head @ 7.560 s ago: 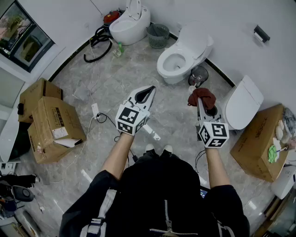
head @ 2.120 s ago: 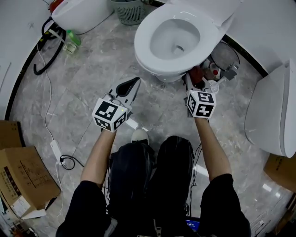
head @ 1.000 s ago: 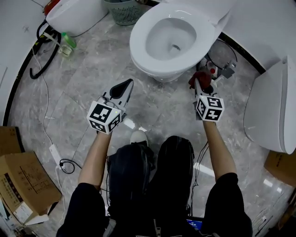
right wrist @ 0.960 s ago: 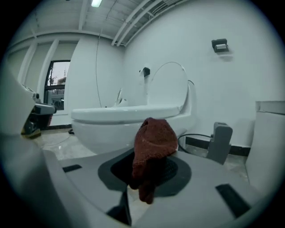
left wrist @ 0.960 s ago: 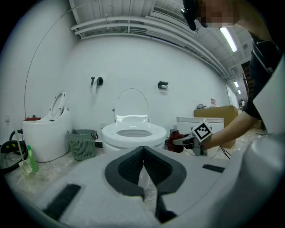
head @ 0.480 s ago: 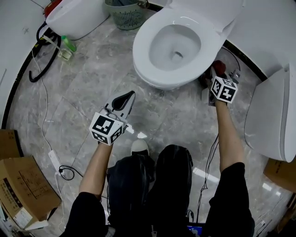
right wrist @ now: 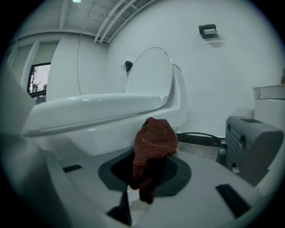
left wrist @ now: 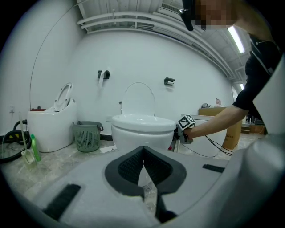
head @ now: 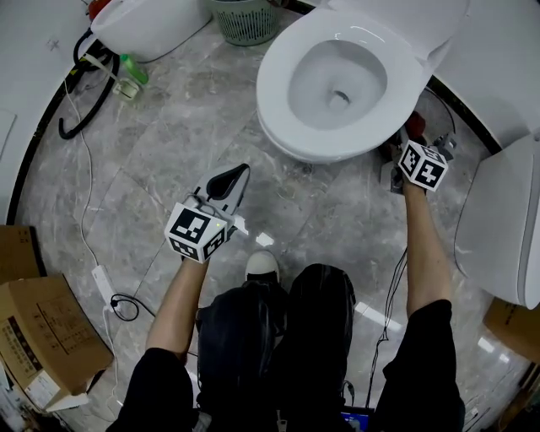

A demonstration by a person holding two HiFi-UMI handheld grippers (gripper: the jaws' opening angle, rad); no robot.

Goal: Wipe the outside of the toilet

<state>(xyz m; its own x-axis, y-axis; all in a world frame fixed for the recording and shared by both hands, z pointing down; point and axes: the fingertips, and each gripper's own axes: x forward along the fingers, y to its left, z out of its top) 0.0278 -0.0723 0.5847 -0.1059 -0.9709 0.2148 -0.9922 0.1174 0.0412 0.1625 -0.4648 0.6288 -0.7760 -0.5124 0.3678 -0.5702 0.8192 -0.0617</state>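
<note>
Grey marbled floor [head: 160,143], white curved wall at the back. Toilet [head: 337,84] stands against that wall with its lid raised and the open bowl facing the person.

- Dark red cloth [right wrist: 153,142]: low beside the toilet, under the rim, on the side at the person's right. Bunched and drooping. Cannot tell whether it touches the porcelain.
- Right gripper [right wrist: 149,171]: clenched on the cloth, with its marker cube just beside the bowl's outer wall.
- Left gripper [left wrist: 143,153]: well apart from the toilet, in front of the bowl and above the floor. Its tip points toward the bowl's front, and the jaws are pressed together with nothing between them.

Further from the toilet:
- Green mesh basket [head: 246,18] near the toilet, on the person's left of it.
- Second white toilet [head: 152,21] beyond the basket.
- Green bottle [head: 133,69] and black hose [head: 72,93] on the floor past that.
- Another white fixture [head: 506,228] near the toilet, on the side where the cloth is.
- Cardboard box [head: 42,337] well away from the toilet, at the person's left.
</note>
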